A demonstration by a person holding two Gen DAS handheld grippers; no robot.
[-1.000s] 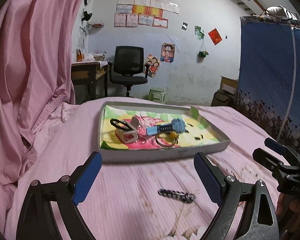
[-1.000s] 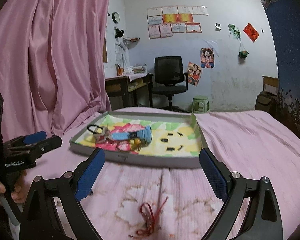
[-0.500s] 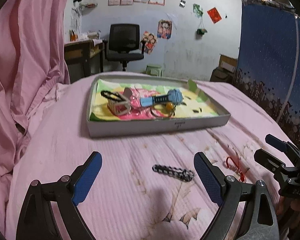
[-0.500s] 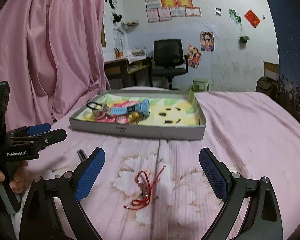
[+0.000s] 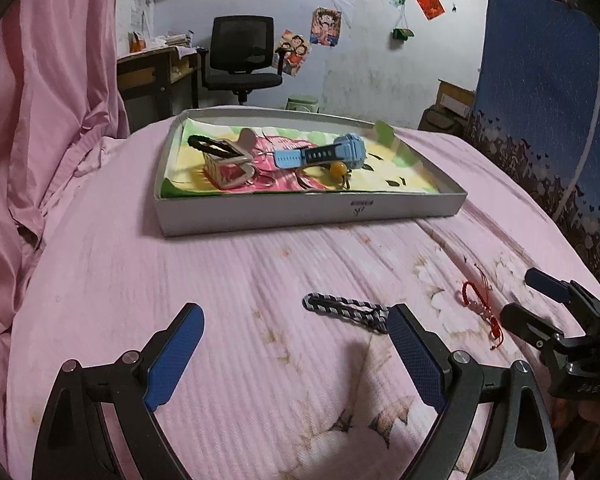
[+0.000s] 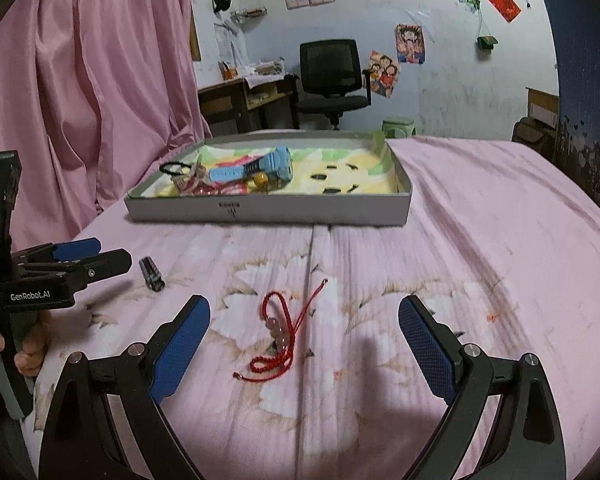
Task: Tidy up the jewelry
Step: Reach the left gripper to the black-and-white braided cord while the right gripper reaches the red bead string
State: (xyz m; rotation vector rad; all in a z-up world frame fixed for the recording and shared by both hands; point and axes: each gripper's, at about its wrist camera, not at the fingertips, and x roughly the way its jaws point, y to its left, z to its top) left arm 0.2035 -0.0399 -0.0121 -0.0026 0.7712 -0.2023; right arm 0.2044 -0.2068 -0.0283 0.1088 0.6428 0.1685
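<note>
Cord (image 6: 284,330), red with pale beads, lies on the pink sheet (image 6: 480,264) between the wide-open, empty fingers of the right gripper (image 6: 304,354), just ahead toward 12 o'clock; its long axis runs from about 7 to 1 o'clock, so the pads would close across it. The left gripper (image 5: 296,356) is equally spread and holds nothing; the braided black-and-white band (image 5: 346,312) lies at its 1 o'clock, long axis roughly 10 to 4, its near end just beside or behind the right pad, though the fisheye leaves it unclear whether they touch. Each piece sits nearer its own gripper, so I judge each hand will take its own. The tray (image 5: 308,212) stands well apart at 12 o'clock, already holding a blue watch (image 5: 320,154), a black loop (image 5: 206,145) on a small pale box (image 5: 230,166), an amber bead (image 5: 337,169) and what look like thin rings; its right half is bare.
</note>
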